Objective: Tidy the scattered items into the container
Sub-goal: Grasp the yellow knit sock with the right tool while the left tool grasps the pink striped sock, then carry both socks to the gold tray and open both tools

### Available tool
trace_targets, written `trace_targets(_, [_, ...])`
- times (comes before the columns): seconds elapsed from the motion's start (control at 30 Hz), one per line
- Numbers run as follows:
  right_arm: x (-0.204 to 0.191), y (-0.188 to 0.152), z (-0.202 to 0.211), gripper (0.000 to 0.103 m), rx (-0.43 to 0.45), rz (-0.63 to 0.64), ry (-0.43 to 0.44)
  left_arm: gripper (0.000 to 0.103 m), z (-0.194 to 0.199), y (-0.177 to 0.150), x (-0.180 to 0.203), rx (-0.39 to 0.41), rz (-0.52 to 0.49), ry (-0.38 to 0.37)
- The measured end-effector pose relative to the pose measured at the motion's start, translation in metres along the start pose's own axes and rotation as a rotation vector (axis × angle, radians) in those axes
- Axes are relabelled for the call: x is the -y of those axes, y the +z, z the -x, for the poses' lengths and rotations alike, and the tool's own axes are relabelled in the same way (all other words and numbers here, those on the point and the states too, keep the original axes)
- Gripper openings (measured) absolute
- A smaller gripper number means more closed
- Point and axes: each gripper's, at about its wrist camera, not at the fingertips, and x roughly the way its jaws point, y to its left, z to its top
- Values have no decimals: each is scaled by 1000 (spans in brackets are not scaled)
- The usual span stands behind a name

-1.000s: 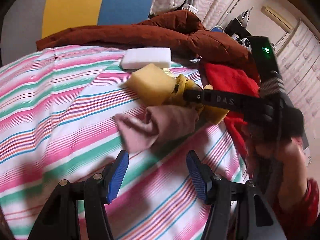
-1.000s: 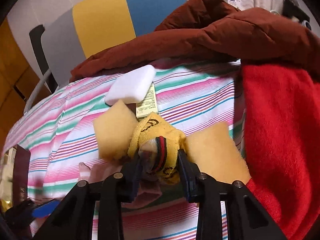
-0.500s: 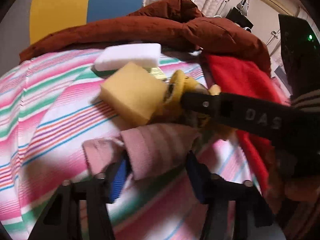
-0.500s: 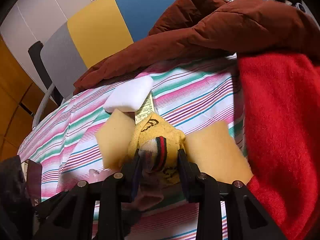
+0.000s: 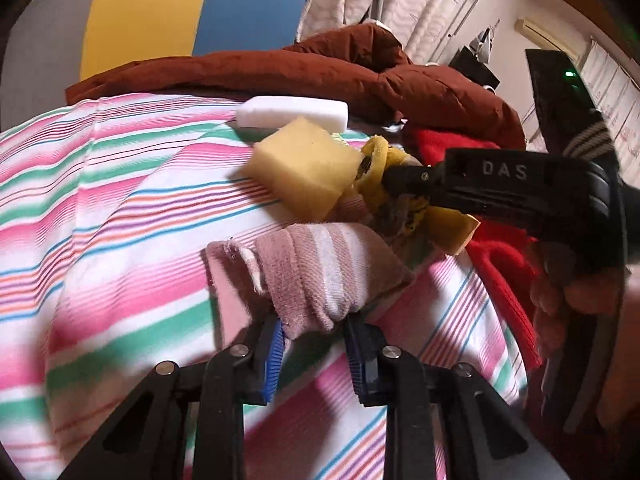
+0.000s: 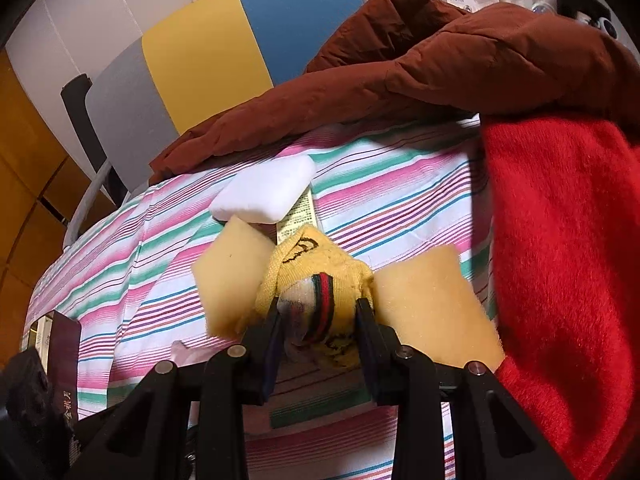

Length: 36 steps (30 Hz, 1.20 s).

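We see a bed with a striped sheet [image 5: 120, 208] in pink, green and white, and a chair [image 6: 224, 60] in yellow, blue and grey stands behind it. A big brown coat [image 5: 320, 76] lies across the far side of the sheet, and a red fuzzy cloth [image 6: 560, 240] lies off to the right of our right tongs. Our left tongs [image 5: 314, 356] are closing on a pink striped sock [image 5: 320, 272], and the sock bunches up between the blue pads, which already touch it on both sides. Just past that sock, a little to the right, our right tongs [image 6: 318, 328] squeeze a yellow sock [image 6: 320, 272] with a red and green band. The pads press it from both sides, so the grip is tight. A yellow sponge [image 6: 228, 272] sits just left of the right tongs, touching the yellow sock. Another yellow sponge [image 6: 432, 304] sits just right of them. A white block [image 6: 264, 192] lies farther ahead, past the left sponge, and a printed paper label [image 6: 298, 216] peeks out beside it. We cannot see any container from here.
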Motion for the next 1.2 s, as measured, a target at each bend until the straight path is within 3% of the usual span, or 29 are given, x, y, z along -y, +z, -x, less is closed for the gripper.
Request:
trace_targets(0.2, [1,1,10,34,46,-3,7,27,25,-24,-13,42,19,-2])
trace_targets(0.47, [-8,0,17,34,82,32,-2,27,45,-46,-13,72,-34,37])
trace_targets(0.83, [-32,-2,38,34,195,132,59,27,76,-62,-26,68,51,44])
trace_targets(1.2, [-70,-20,35,34,173,300,120,27,116,-81,-27,103,42,9])
